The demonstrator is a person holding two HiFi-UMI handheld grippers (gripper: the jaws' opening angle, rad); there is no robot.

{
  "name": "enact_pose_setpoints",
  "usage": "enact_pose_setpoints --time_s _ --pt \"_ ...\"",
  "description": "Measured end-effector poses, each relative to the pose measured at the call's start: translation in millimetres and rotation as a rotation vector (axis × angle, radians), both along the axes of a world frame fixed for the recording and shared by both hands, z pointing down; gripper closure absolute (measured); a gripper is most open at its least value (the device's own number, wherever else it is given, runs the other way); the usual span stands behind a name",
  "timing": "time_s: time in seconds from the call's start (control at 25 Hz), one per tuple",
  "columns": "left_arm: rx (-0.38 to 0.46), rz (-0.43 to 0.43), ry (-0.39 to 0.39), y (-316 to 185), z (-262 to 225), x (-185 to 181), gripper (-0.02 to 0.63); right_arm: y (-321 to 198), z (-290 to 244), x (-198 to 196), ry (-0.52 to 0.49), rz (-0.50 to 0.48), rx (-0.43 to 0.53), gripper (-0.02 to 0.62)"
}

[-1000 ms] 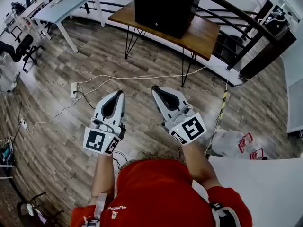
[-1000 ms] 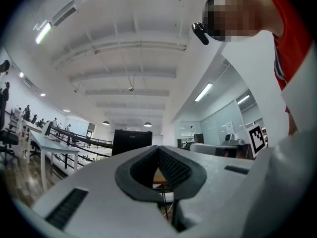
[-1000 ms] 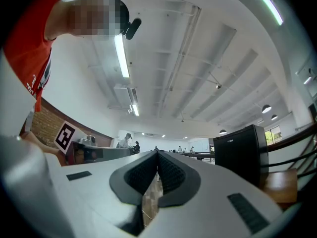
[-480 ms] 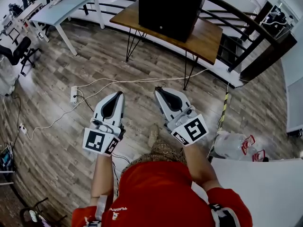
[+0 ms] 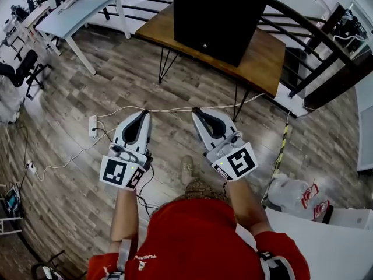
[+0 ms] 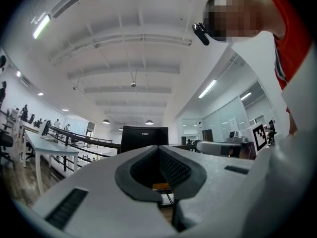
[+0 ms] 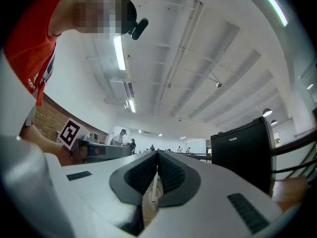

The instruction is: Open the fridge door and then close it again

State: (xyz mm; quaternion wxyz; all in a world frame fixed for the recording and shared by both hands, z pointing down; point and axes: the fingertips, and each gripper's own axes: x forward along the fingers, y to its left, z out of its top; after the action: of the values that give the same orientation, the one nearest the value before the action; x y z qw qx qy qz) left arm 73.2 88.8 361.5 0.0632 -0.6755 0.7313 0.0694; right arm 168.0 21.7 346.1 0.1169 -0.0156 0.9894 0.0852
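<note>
A small black fridge [image 5: 221,16] stands with its door closed on a wooden table [image 5: 265,54] at the top of the head view. It also shows as a black box [image 6: 144,138] straight ahead in the left gripper view and the fridge [image 7: 242,155] at the right of the right gripper view. My left gripper [image 5: 144,113] and right gripper [image 5: 194,111] hover side by side above the floor, well short of the table. Both are shut with nothing between their jaws.
White cables and a power strip [image 5: 93,127] lie on the wood floor just ahead of the grippers. A light grey desk [image 5: 78,7] stands at far left, a black railing [image 5: 303,22] runs behind the table, and a plastic bag [image 5: 291,192] sits at the right.
The person has walked toward the fridge: table and fridge sit lower and larger in the head view. Both grippers moved forward with the body, still shut and side by side.
</note>
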Motion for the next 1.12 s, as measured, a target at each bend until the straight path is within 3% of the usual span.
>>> enact_pose_setpoints --time_s 0.52,1.12 --pt "-0.022 0.008 0.006 -161.3 -10.7 -101.3 0.597 -153.7 -16.0 -88.3 -0.003 -0.004 -0.019 0.571" --pt "-0.007 0.037 0.027 -246.6 -18.9 -183.6 0.597 -219.2 -22.7 -163.9 0.011 0.052 -0.020 0.571"
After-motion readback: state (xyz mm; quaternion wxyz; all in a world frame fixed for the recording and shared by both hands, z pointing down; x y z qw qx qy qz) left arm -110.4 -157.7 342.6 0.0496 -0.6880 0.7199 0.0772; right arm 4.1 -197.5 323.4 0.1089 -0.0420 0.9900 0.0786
